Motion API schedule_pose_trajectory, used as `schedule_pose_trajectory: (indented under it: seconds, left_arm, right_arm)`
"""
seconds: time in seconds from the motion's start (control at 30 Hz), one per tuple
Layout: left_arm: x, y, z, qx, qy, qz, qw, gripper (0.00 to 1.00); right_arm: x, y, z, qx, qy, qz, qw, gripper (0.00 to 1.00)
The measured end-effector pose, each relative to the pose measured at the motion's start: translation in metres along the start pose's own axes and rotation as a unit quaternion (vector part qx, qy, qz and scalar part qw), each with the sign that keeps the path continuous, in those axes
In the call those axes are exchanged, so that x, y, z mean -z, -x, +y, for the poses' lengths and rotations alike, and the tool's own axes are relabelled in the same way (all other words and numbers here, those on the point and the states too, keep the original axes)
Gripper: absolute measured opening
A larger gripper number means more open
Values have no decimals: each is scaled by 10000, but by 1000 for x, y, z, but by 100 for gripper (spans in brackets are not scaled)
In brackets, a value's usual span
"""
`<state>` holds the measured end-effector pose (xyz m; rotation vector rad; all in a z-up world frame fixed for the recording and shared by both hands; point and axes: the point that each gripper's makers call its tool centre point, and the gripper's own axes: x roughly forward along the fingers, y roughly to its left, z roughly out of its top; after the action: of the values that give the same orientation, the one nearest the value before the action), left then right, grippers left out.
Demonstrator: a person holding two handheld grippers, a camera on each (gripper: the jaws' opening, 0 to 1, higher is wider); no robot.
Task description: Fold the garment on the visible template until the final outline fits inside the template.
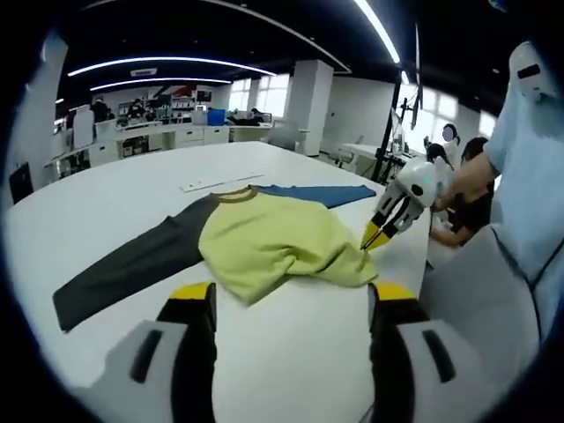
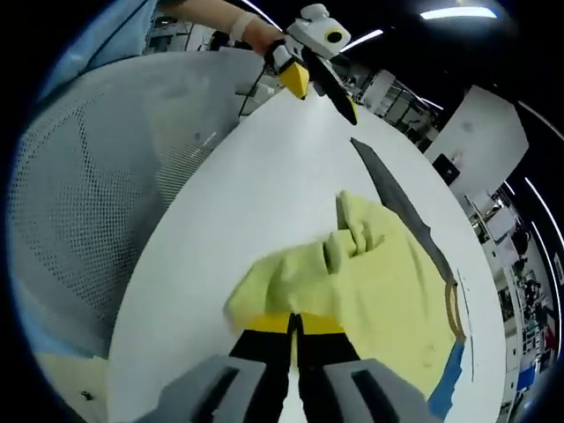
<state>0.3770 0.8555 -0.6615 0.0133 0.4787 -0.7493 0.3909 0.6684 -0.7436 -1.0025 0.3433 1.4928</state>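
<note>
A yellow-green long-sleeved shirt (image 1: 278, 240) lies on the white tabletop (image 1: 132, 189), near the edge at the right of the left gripper view. Its body is partly bunched and folded over itself. A dark grey sleeve (image 1: 132, 264) stretches away across the tabletop toward the left of that view, and a blue sleeve (image 1: 322, 194) runs along the far side toward the right. The collar has a brown band (image 1: 235, 195).

The left gripper (image 1: 291, 304) hangs above the bare tabletop short of the shirt, its yellow-tipped jaws spread wide apart and grasping nothing. In the right gripper view it hovers well beyond the shirt, near the tabletop's curved edge (image 2: 304, 75).

The right gripper (image 2: 295, 326) has its jaws pressed together on the bunched hem of the shirt (image 2: 352, 273); in the left gripper view its yellow tips (image 1: 374, 236) pinch the fabric at the corner nearest the tabletop edge.

Wide open tabletop surrounds the shirt toward the left and far side in the left gripper view. A thin pale strip (image 1: 220, 182) lies on the tabletop just beyond the collar. Beside the tabletop edge stands a grey mesh chair back (image 2: 88, 194). Whether a template lies beneath the shirt cannot be told.
</note>
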Motion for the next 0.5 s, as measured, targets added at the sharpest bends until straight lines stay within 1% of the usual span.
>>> schedule_pose_trajectory:
  seconds: [0.07, 0.17, 0.2, 0.27, 0.37, 0.43, 0.47, 0.5]
  left_arm:
    - [1, 0, -1, 8, 16, 0, 10000, 66]
    - [3, -2, -2, 30, 36, -2, 10000, 66]
    - [3, -2, -2, 35, 40, -1, 10000, 66]
    - [3, -3, -3, 38, 45, 5, 10000, 66]
    - [3, -4, -3, 61, 65, -4, 10000, 66]
    - [4, -6, -4, 76, 61, 0, 10000, 65]
    - [3, -6, -4, 80, 64, -6, 9999, 65]
    - [3, -7, -4, 83, 71, -14, 9999, 65]
  right_arm:
    - [-2, 3, -3, -16, -181, -52, 9998, 0]
    - [-8, 9, -12, 14, -320, -134, 9994, 0]
    - [-13, 12, -16, 30, -507, -234, 9984, 0]
    - [-19, 16, -25, 65, -677, -342, 9971, 0]
    - [-29, 24, -47, 165, -842, -493, 9951, 0]
    - [-36, 26, -58, 69, -993, -586, 9933, 0]
    - [-36, 27, -65, 80, -1051, -578, 9927, 0]
    - [-38, 27, -76, 146, -1108, -609, 9919, 0]
